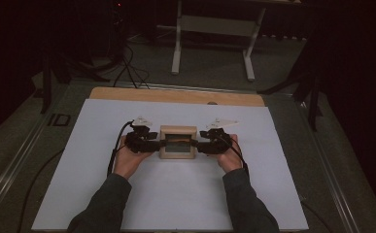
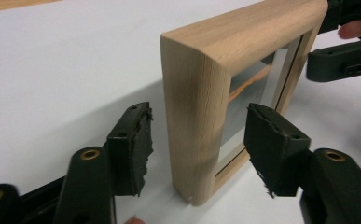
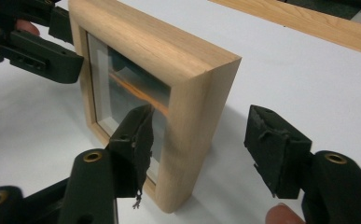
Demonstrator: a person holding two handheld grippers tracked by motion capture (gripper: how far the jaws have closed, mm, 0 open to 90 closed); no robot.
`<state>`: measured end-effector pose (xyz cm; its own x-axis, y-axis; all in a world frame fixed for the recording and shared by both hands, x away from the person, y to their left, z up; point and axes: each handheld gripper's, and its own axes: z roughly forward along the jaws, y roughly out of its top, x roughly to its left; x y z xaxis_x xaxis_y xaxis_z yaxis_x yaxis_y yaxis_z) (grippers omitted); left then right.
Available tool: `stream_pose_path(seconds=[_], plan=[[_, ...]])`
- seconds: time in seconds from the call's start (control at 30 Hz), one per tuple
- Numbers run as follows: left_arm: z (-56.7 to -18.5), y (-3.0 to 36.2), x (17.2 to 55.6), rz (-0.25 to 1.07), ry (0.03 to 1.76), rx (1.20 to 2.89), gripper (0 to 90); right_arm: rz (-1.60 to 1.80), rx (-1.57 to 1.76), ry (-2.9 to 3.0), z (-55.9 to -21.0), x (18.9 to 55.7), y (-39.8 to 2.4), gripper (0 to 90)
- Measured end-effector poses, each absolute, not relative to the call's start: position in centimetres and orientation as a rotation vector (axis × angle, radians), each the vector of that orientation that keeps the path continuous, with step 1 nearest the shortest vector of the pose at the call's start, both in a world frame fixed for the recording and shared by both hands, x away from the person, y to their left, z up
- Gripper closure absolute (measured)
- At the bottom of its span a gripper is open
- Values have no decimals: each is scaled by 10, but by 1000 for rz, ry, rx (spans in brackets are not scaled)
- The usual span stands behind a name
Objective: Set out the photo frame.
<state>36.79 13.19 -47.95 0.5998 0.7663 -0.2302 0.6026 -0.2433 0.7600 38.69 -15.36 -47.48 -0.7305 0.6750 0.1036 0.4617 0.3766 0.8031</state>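
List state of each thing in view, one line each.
wooden frame: upright on its edge on the white sheet, glass pane in place.
left gripper: open, jaws astride the frame's side, pads clear of it.
right gripper: open, astride the opposite side, not pressing.

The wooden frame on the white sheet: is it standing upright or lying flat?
Upright. The wooden frame stands on its bottom edge on the white sheet, glass facing sideways.
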Motion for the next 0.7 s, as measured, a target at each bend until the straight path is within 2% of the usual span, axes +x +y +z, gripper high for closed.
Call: stream_pose_path(seconds=[0.3,0.7], plan=[[-475,158,353,293,1137,1927,331,1262,980,2397,-468,377,-157,348],[-476,194,329,376,1197,1890,320,1215,1013,2391,-469,367,-176,318]])
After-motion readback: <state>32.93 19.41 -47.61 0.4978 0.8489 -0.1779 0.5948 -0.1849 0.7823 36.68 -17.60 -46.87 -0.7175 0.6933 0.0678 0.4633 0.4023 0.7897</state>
